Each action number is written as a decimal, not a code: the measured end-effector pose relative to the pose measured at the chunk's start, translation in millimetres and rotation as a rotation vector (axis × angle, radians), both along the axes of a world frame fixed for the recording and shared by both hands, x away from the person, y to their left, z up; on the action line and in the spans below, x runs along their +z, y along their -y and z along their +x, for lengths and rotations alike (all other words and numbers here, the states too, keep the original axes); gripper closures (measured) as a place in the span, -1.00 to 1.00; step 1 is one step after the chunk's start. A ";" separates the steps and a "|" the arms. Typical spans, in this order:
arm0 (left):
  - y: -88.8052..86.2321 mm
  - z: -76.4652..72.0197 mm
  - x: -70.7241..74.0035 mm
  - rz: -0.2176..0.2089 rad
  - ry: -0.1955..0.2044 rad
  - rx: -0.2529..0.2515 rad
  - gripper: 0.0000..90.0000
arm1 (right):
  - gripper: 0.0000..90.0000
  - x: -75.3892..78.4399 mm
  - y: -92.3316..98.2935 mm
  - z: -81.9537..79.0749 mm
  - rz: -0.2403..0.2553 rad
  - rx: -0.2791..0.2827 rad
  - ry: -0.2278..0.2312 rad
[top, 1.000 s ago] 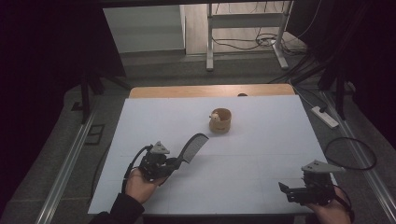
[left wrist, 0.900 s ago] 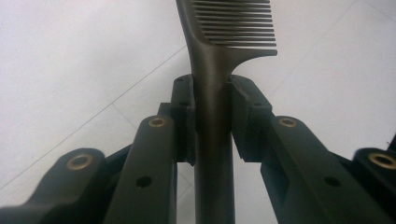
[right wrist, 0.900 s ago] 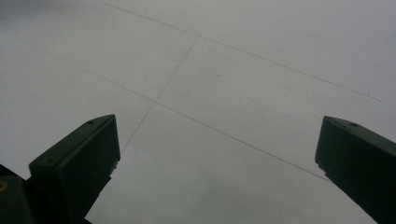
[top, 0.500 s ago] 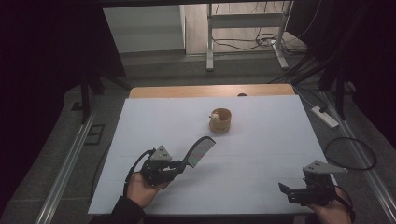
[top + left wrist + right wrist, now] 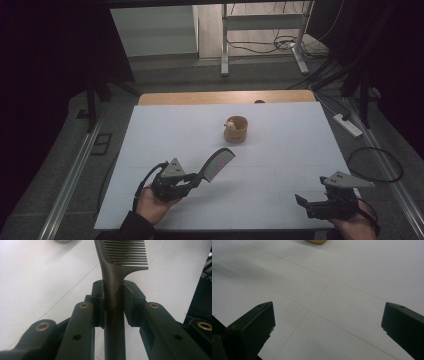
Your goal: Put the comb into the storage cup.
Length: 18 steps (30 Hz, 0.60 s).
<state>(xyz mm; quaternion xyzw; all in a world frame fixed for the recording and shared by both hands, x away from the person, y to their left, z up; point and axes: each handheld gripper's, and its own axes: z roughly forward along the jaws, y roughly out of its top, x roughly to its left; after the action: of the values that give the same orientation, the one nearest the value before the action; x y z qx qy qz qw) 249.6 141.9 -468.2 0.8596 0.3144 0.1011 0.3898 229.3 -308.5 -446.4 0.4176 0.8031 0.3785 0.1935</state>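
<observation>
At the left of the high view, the left tongs [image 5: 192,181] sit low over the near part of the white-topped bench [image 5: 165,130], clenched on the handle of a dark plastic comb [image 5: 218,163]. In the left gripper view the two black jaws press on that handle from both sides, and the comb [image 5: 117,267] rises straight out from between them, its row of fine teeth pointing to the right of that view. In the high view the comb slants up and away from the hand, towards the middle of the bench, clear of the surface.

Beyond the comb's tip, near the centre, stands a small round tan wooden cup [image 5: 236,128] with something pale at its rim; it is apart from the comb, with bare bench between them.

Farther right, the right tongs [image 5: 303,204] rest at the near right corner, released: in the right gripper view the jaws stand wide apart over bare white surface.

Off the right edge, on the grey floor, lie a white power strip [image 5: 349,125] and a loop of black cable [image 5: 375,165].
</observation>
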 end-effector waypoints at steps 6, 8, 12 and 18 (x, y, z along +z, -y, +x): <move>4.9 -2.4 -0.5 0.005 -0.003 -0.019 0.59 | -1.00 4.9 -4.2 4.0 0.037 0.047 0.010; 6.5 -3.3 -0.3 -0.001 -0.004 -0.024 0.59 | -1.00 7.0 -6.8 5.1 0.073 0.070 0.002; 8.9 -5.2 0.4 -0.003 -0.001 -0.034 0.59 | -1.00 10.3 -12.5 8.8 0.101 0.111 -0.004; 12.2 -8.2 1.4 -0.009 0.005 -0.048 0.59 | -1.00 14.0 -23.9 14.8 0.143 0.170 -0.049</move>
<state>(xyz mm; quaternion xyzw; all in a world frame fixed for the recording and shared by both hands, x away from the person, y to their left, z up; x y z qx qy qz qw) 241.4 129.7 -466.8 0.8650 0.2931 0.0927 0.3966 244.1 -284.6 -432.4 0.3700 0.8110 0.4395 0.1108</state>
